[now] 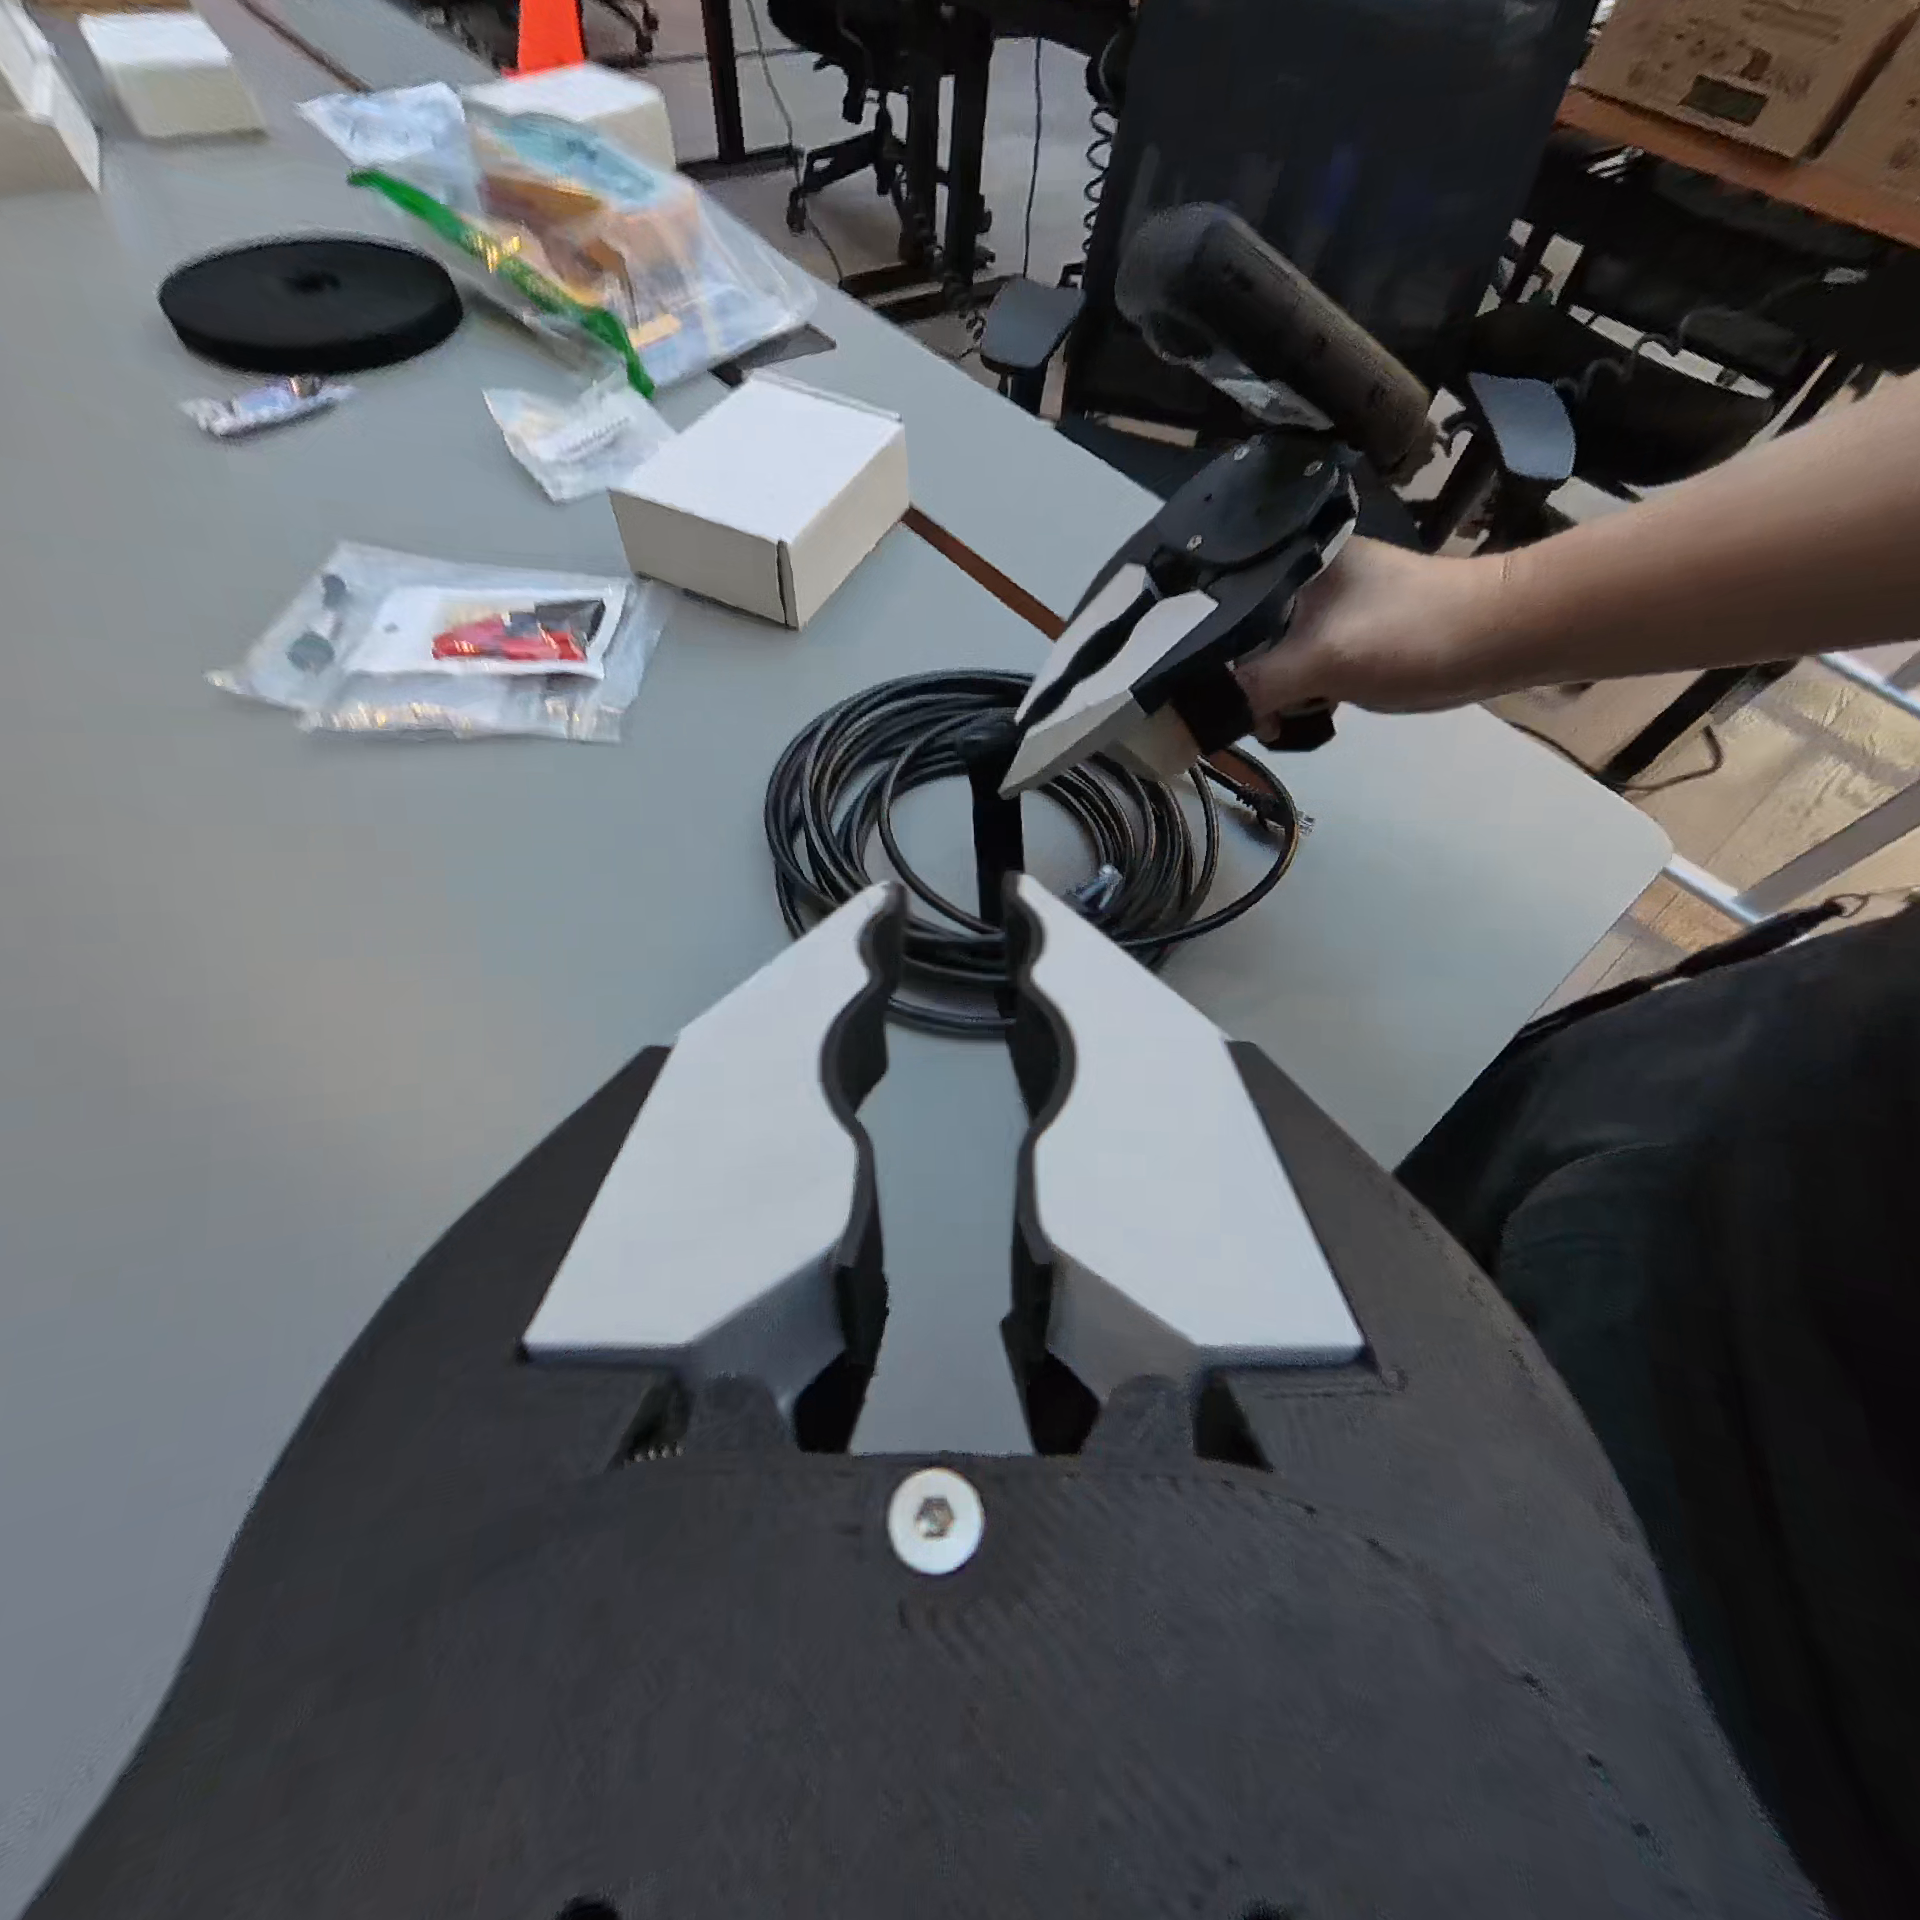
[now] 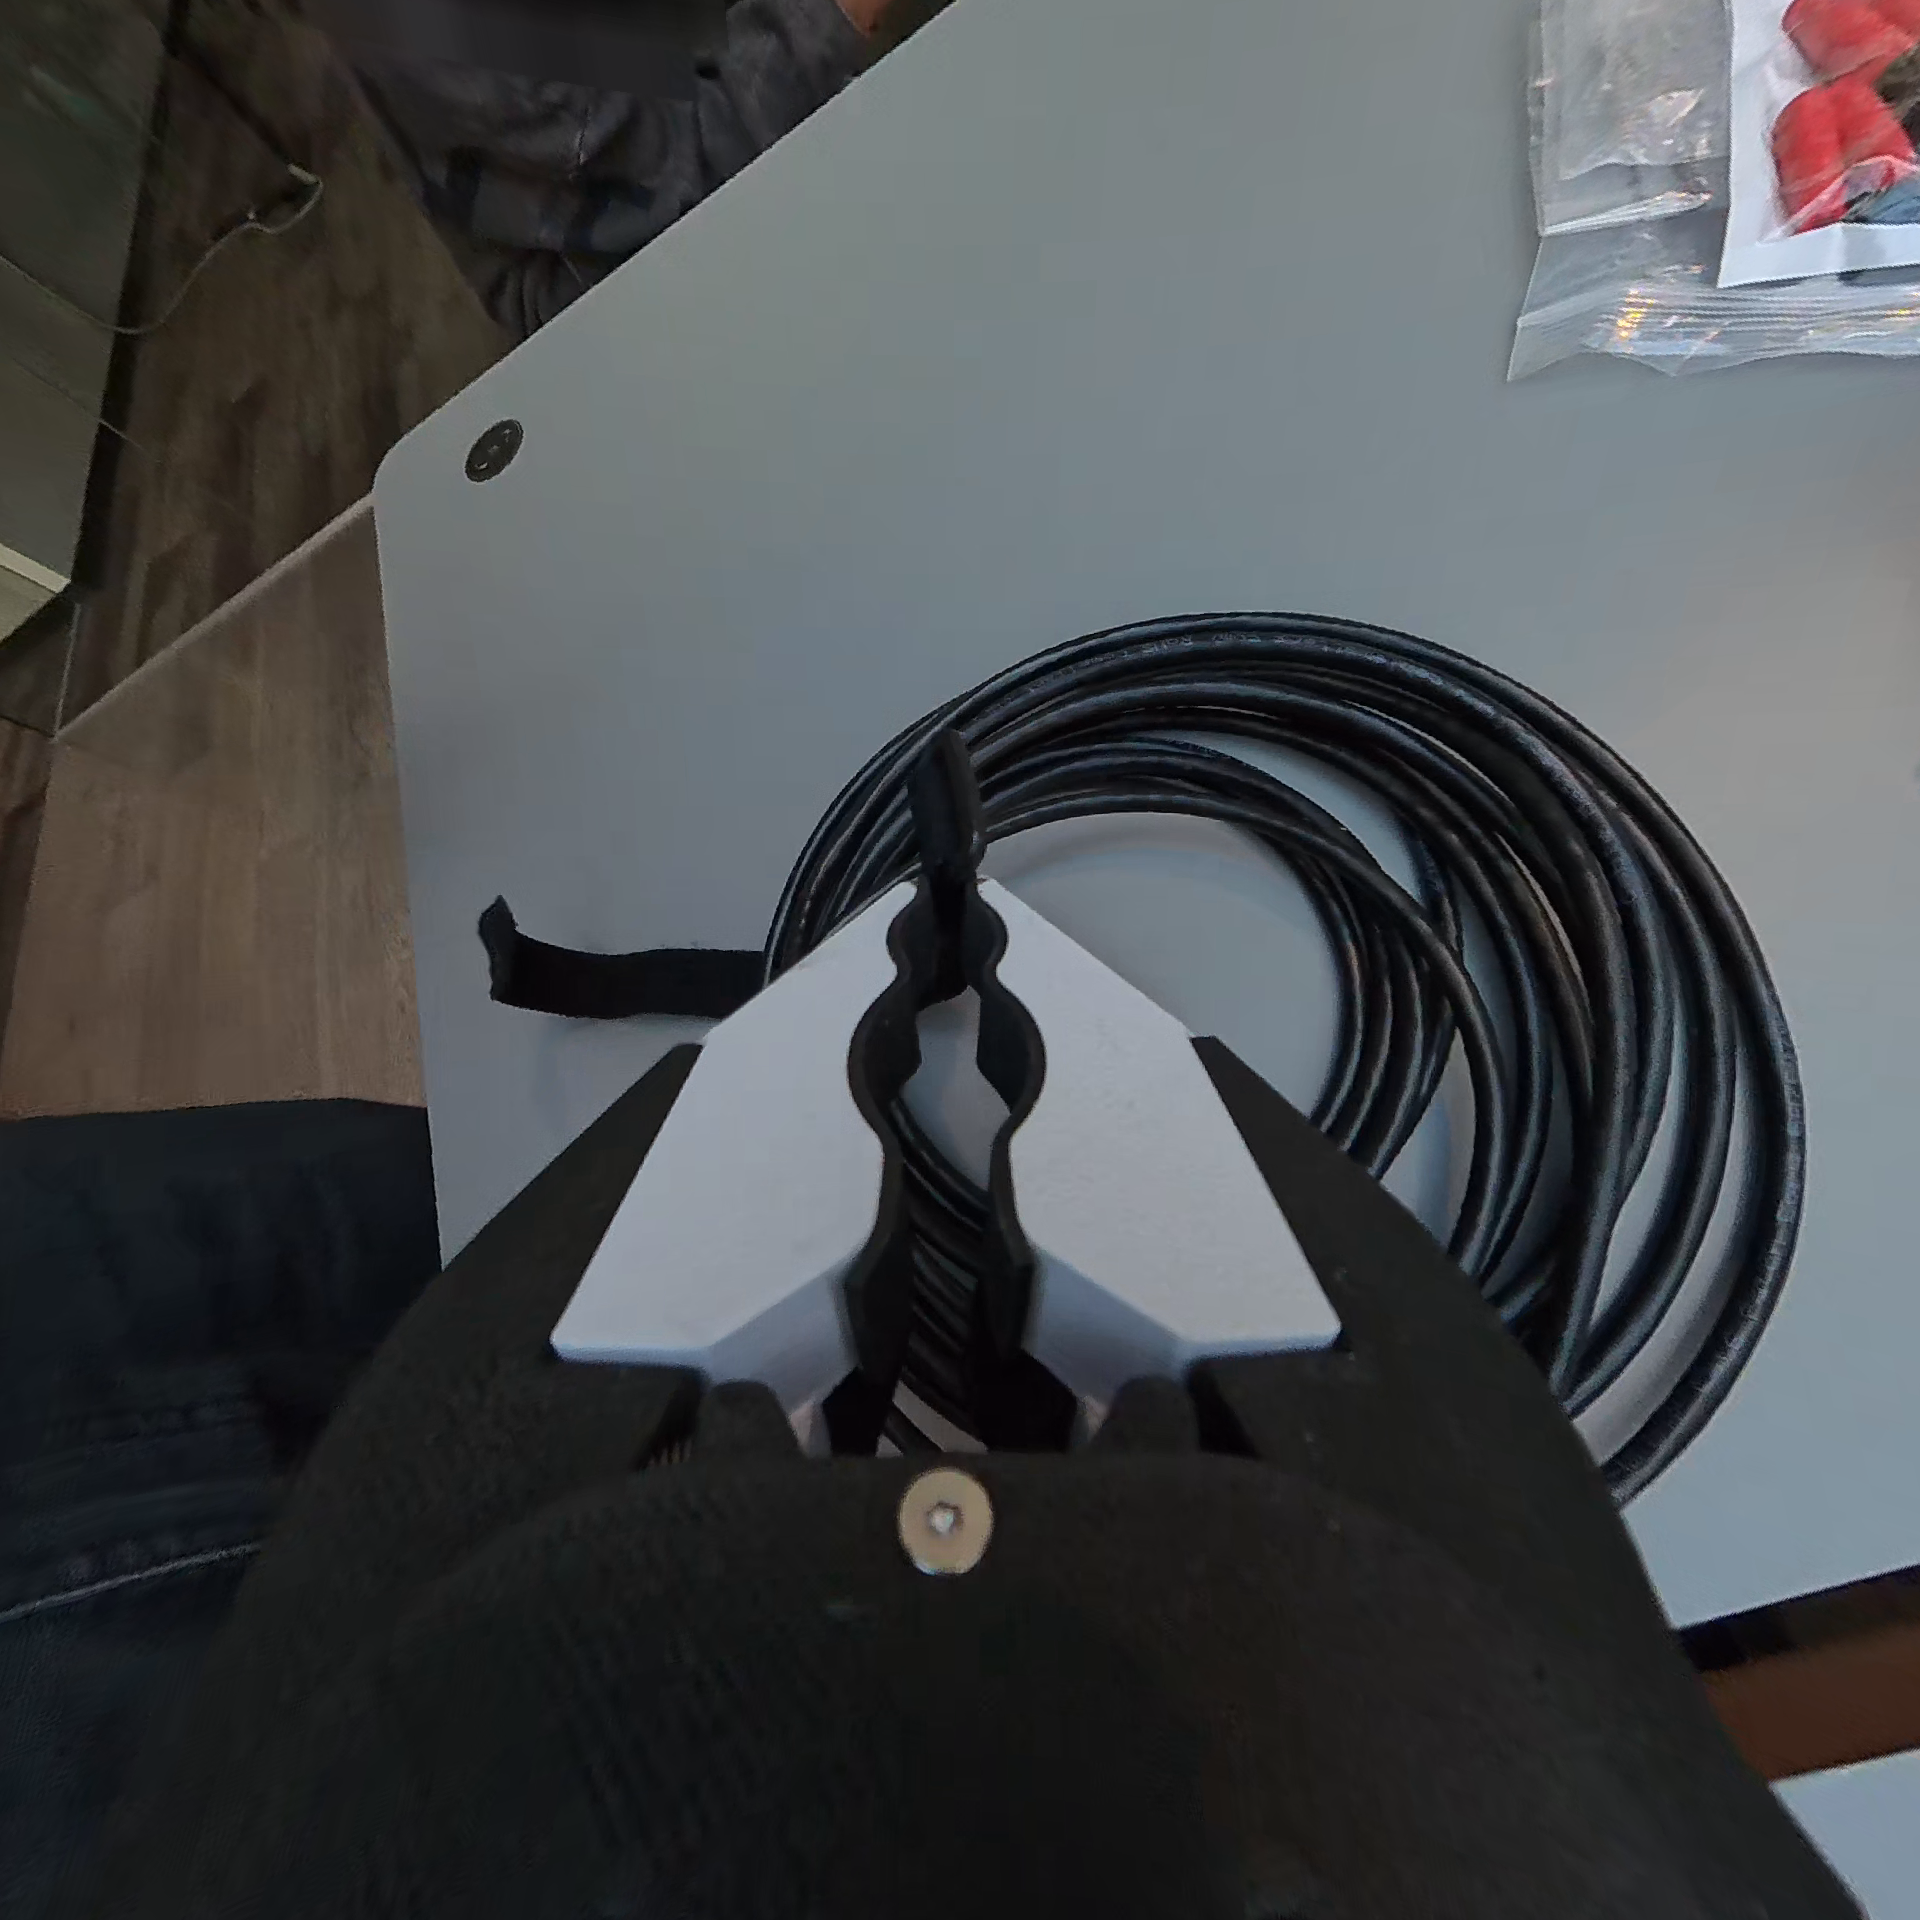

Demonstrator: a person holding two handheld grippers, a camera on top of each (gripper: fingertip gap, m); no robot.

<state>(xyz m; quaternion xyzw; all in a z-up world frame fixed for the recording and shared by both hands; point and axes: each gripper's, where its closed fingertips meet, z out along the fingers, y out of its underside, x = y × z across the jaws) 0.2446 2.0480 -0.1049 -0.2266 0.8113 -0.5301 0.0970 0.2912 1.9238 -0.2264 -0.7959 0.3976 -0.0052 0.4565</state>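
Coiled black cable [image 2: 1455,935] lies at frame centre on the grey tabletop [image 2: 1039,416]; right gripper [image 2: 951,914] pinches its black strap [image 2: 945,810], left gripper [image 1: 951,904] hovers parted, empty.

Lies on flat grey table [image 1: 260,1039], near its rounded corner: coil of black round cable [image 1: 821,831]. Runs up from coil into tips of right black-and-white two-finger gripper [image 1: 1023,774], pinched there above coil: thin black fabric strap [image 1: 995,842]. Rests flat on table outside coil, toward table edge: strap's other end. Hovers just before coil, fingers apart: left black-and-white two-finger gripper [image 1: 951,904]. Sits behind coil: small white cardboard box [image 1: 764,499]. Left of box: clear plastic bag of red parts [image 1: 447,644]. Farther back: flat black tape roll [image 1: 310,301], large clear plastic bag with green strip [image 1: 582,260] to its right.
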